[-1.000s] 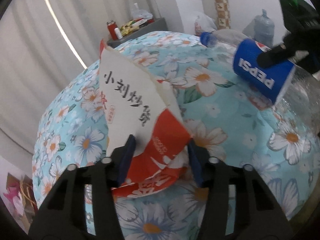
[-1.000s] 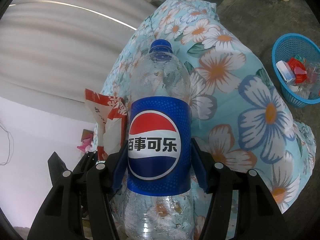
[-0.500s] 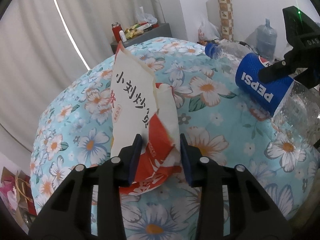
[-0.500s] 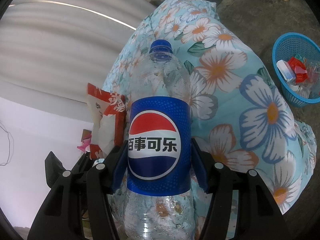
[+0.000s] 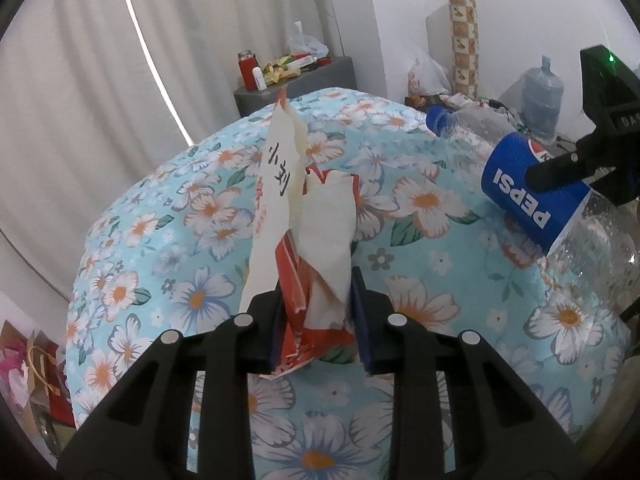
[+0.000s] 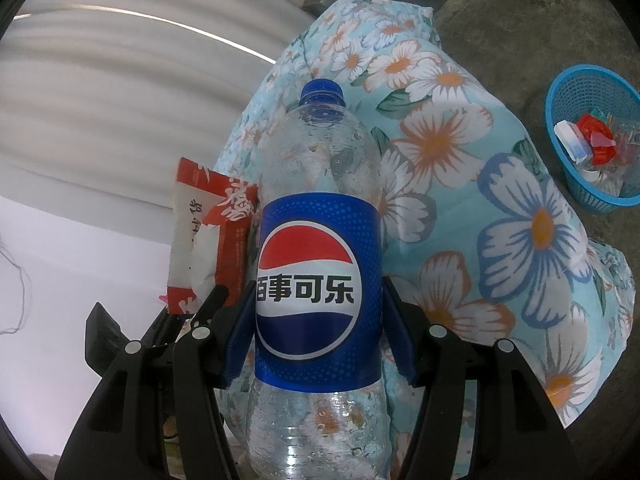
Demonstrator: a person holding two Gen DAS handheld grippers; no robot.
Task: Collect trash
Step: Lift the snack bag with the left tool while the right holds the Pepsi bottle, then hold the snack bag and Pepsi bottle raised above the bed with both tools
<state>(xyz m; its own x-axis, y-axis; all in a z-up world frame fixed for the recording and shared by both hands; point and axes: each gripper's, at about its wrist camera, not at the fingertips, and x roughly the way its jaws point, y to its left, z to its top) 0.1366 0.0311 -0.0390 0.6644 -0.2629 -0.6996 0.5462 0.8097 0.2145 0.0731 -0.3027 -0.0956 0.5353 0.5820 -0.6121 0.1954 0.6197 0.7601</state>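
Note:
A red and white paper bag with black writing stands crumpled over the flowered quilt. My left gripper has its jaws closing on the bag's lower end, and both pads press into the paper. The bag also shows in the right wrist view as paper bag, left of the bottle. My right gripper is shut on the blue label of a clear, empty Pepsi bottle with a blue cap, held above the quilt. From the left wrist view the bottle hangs at the right.
A blue plastic basket holding wrappers sits on the concrete floor right of the bed. A grey bedside table with bottles stands behind the bed, before white curtains. A water jug is at the back right.
The left jaws have narrowed on the paper bag, which has folded from a wide flat sheet into a narrow upright crumple. The right gripper and bottle have not moved.

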